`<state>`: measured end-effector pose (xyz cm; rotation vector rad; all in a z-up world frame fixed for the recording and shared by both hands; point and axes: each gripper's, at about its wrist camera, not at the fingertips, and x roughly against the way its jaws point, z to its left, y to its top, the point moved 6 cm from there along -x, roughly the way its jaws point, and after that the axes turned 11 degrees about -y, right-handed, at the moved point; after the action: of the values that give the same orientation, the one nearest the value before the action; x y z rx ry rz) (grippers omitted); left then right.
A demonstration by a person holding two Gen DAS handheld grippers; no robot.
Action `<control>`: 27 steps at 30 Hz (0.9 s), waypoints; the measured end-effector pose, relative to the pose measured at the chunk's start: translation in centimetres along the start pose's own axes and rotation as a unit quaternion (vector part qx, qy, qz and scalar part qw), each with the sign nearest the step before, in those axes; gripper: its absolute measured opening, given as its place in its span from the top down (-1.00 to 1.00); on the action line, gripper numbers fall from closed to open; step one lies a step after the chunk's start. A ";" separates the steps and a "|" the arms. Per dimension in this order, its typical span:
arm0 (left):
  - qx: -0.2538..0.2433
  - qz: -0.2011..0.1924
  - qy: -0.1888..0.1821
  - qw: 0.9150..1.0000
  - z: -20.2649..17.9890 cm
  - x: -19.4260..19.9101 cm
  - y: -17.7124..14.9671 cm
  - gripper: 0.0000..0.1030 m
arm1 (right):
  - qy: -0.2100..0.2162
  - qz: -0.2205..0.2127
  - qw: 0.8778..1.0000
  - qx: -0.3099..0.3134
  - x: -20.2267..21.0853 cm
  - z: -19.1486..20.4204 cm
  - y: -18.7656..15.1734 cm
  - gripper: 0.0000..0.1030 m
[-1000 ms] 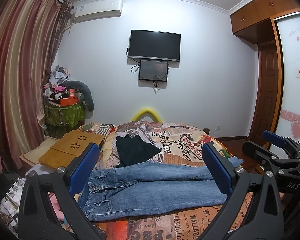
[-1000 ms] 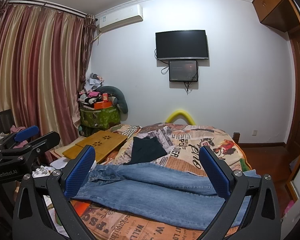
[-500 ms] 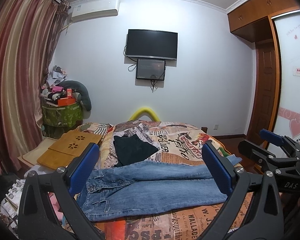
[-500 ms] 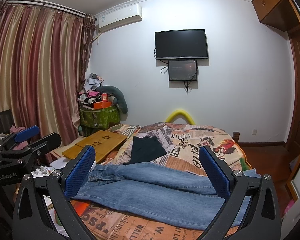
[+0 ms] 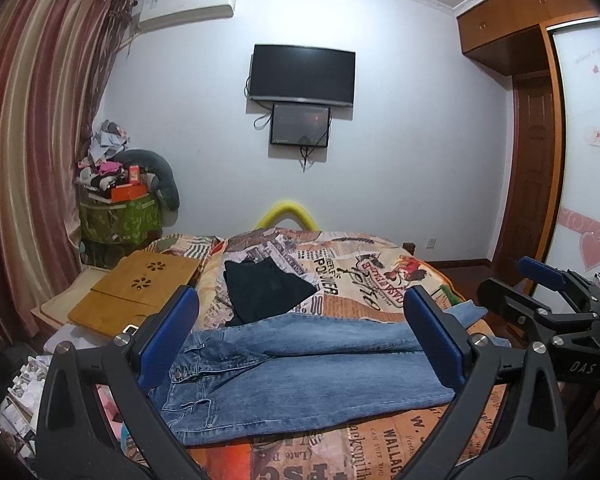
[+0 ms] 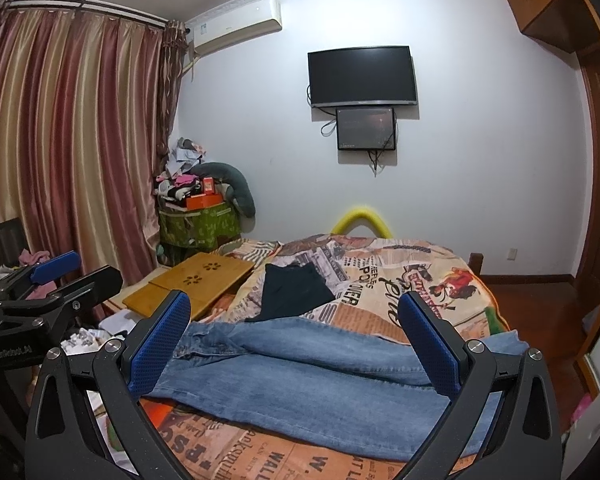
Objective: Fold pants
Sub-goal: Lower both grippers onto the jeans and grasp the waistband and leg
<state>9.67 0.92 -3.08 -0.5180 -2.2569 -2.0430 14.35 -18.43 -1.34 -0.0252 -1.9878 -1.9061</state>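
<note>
Blue jeans (image 5: 300, 376) lie flat across the near part of the bed, waistband at the left, legs running right; they also show in the right wrist view (image 6: 312, 380). My left gripper (image 5: 300, 340) is open and empty, held above the jeans near the bed's front edge. My right gripper (image 6: 296, 344) is open and empty, also above the jeans. The right gripper also shows at the right of the left wrist view (image 5: 548, 300); the left gripper shows at the left of the right wrist view (image 6: 52, 280).
A black garment (image 5: 264, 292) lies on the newspaper-print bedspread (image 5: 364, 276) behind the jeans. A wooden lap desk (image 5: 136, 292) sits at the bed's left. A green bin piled with clutter (image 5: 118, 216) stands by the curtain. A wardrobe and door are at the right.
Both grippers stay open and almost still; the left wrist view has shifted slightly, with the room sitting a little lower and more to the left in the frame.
</note>
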 end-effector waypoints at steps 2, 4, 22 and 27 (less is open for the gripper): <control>0.005 0.013 0.000 1.000 0.8 -1.4 -0.2 -1.00 | 0.000 0.005 1.000 0.001 -0.9 -0.1 -0.1 -1.00; 0.011 0.020 0.000 1.000 1.8 -2.8 -0.4 -1.00 | 0.003 0.012 1.000 0.003 -2.4 -0.2 -0.3 -1.00; 0.029 0.152 0.089 0.984 16.1 -21.3 -4.8 -1.00 | 0.010 0.138 0.989 0.059 -19.7 -3.3 -4.7 -1.00; 0.046 0.215 0.108 0.969 21.4 -26.8 -6.7 -1.00 | 0.017 0.189 0.980 0.065 -24.7 -5.1 -6.1 -1.00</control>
<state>36.93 15.71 -19.15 -0.6707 -1.9002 -1.6835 36.85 -17.71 -14.23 -0.3105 -1.9180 -1.5259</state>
